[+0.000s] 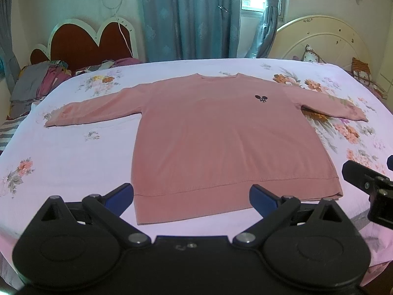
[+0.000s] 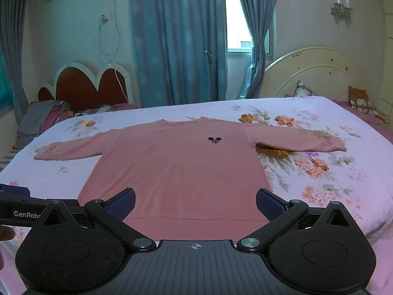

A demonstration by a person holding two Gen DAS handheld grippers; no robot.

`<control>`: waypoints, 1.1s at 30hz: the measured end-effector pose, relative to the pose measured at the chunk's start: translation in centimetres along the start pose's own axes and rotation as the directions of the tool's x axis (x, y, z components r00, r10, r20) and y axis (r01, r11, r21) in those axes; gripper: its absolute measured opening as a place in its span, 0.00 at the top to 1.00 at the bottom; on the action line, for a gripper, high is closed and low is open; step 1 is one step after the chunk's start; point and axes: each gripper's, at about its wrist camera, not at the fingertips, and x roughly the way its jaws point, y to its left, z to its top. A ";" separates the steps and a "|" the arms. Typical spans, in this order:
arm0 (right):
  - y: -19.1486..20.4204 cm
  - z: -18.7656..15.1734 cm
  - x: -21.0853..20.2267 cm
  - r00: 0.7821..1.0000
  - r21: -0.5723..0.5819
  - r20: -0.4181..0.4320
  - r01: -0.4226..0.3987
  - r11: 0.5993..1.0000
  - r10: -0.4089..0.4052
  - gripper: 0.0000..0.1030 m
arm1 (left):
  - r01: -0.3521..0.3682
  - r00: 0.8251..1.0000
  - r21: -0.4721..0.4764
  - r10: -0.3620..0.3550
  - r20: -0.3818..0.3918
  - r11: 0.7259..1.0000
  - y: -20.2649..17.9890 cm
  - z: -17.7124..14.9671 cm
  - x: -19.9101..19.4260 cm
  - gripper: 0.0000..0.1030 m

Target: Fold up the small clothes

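Floral bedsheet (image 1: 73, 162) bears flat pink knit sweater (image 1: 221, 142).

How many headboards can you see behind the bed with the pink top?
2. A dark red headboard with a scalloped white rim stands at the far left; a cream arched headboard stands at the far right. Others may lie outside the view.

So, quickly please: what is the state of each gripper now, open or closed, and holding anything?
Left gripper: open, holding nothing, above the hem of the pink sweater.
Right gripper: open, holding nothing.
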 end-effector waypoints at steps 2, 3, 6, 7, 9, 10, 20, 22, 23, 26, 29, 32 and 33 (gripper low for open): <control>-0.1 0.1 0.1 1.000 0.001 -0.001 0.005 1.000 -0.005 0.00 | 0.004 1.000 0.000 -0.004 -0.001 1.000 0.0 -0.1 0.0 0.02; -0.1 0.2 0.1 1.000 0.001 -0.003 0.006 1.000 -0.006 0.00 | 0.002 1.000 -0.001 -0.002 -0.001 1.000 0.0 -0.1 0.1 0.02; -0.1 0.4 0.2 1.000 0.001 -0.002 0.006 1.000 -0.006 0.00 | 0.006 1.000 0.000 -0.006 0.000 1.000 0.0 -0.1 0.1 0.02; -0.1 0.4 0.3 1.000 0.000 -0.002 0.007 1.000 -0.007 0.00 | 0.005 1.000 0.001 -0.005 0.001 1.000 0.0 -0.2 0.1 0.02; -0.1 0.5 0.4 1.000 0.001 -0.002 0.006 1.000 -0.006 0.00 | 0.005 1.000 0.001 -0.005 -0.001 1.000 0.0 -0.2 0.2 0.02; -0.2 0.6 0.5 1.000 0.002 -0.003 0.005 1.000 -0.005 0.00 | 0.005 1.000 0.000 -0.005 0.000 1.000 0.0 -0.2 0.2 0.02; 0.0 0.6 1.2 1.000 -0.005 -0.001 0.005 1.000 -0.005 0.00 | -0.003 1.000 -0.010 0.003 0.001 1.000 0.4 0.1 0.6 0.02; 0.3 0.6 1.2 1.000 -0.006 0.000 0.008 1.000 -0.008 0.00 | -0.003 1.000 -0.012 0.003 0.001 1.000 0.4 0.2 0.7 0.02; 0.2 0.7 1.3 1.000 -0.007 0.000 0.007 1.000 -0.008 0.00 | -0.003 1.000 -0.012 0.003 0.002 1.000 0.4 0.2 0.7 0.02; 0.3 0.6 1.3 1.000 -0.007 -0.001 0.007 1.000 -0.007 0.00 | -0.004 1.000 -0.010 0.004 0.005 1.000 0.4 0.2 0.8 0.02; 0.3 0.6 1.4 1.000 -0.006 0.000 0.009 1.000 -0.009 0.00 | -0.003 1.000 -0.008 0.003 0.003 1.000 0.4 0.3 0.8 0.02; -0.1 0.6 1.6 1.000 -0.002 -0.001 0.009 1.000 -0.009 0.00 | -0.002 1.000 -0.006 0.002 0.003 1.000 0.2 0.3 0.9 0.02; -0.2 0.6 1.6 1.000 -0.002 0.000 0.011 1.000 -0.011 0.00 | -0.003 1.000 -0.005 0.003 0.003 1.000 0.2 0.3 0.9 0.02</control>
